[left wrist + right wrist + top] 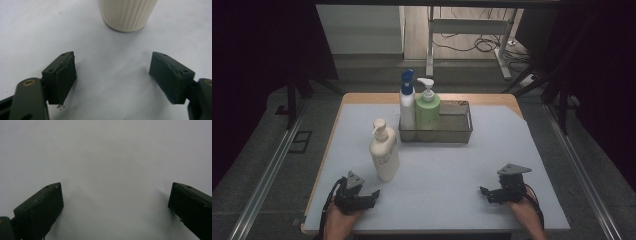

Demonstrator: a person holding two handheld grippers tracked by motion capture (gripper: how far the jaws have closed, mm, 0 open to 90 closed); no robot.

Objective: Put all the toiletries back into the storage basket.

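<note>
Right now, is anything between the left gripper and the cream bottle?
No. The left gripper has its jaws open and empty, with bare white table between it and the cream bottle. The bottle stands upright just ahead, untouched.

We see a wooden desk covered by a pale sheet, lit while the room around it lies dark. Beyond the desk stands a white metal frame on a wooden floor with loose cables. Grey floor and metal rails flank the desk.
</note>
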